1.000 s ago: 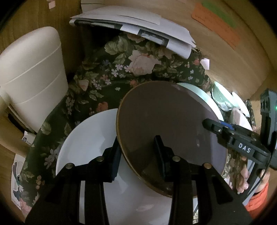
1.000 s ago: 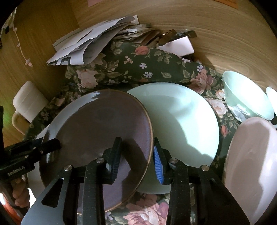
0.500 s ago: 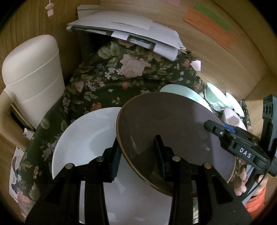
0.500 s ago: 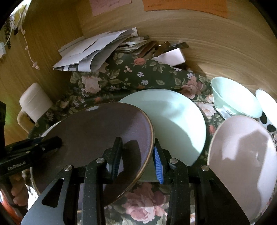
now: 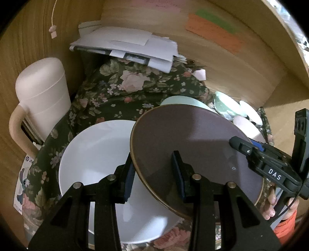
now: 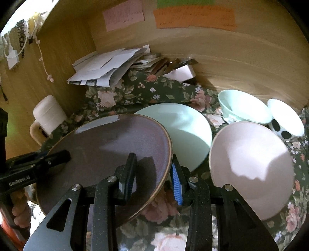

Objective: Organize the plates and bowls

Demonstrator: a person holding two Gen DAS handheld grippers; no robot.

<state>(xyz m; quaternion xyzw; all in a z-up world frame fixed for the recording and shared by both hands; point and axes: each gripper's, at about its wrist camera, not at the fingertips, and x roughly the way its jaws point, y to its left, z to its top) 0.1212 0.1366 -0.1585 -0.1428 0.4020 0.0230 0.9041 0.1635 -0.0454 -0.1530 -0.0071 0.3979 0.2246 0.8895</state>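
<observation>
A brown plate (image 5: 193,146) is held in the air by both grippers, one on each side of its rim. My left gripper (image 5: 154,171) is shut on its left edge. My right gripper (image 6: 154,170) is shut on its right edge (image 6: 115,146). Below it on the floral cloth lie a white plate (image 5: 96,154) at left and a mint plate (image 6: 183,125) behind. A pink plate (image 6: 249,164), a mint bowl (image 6: 243,108) and a white spotted bowl (image 6: 285,121) sit to the right.
A cream lidded mug (image 5: 40,100) stands at the far left. A pile of papers and envelopes (image 5: 125,46) lies at the back against the wooden wall. Coloured notes (image 6: 195,17) are stuck on the wall.
Both grippers have lifted the brown plate higher and pulled back a little, so more of the mint plate, the bowls and the wall shows.
</observation>
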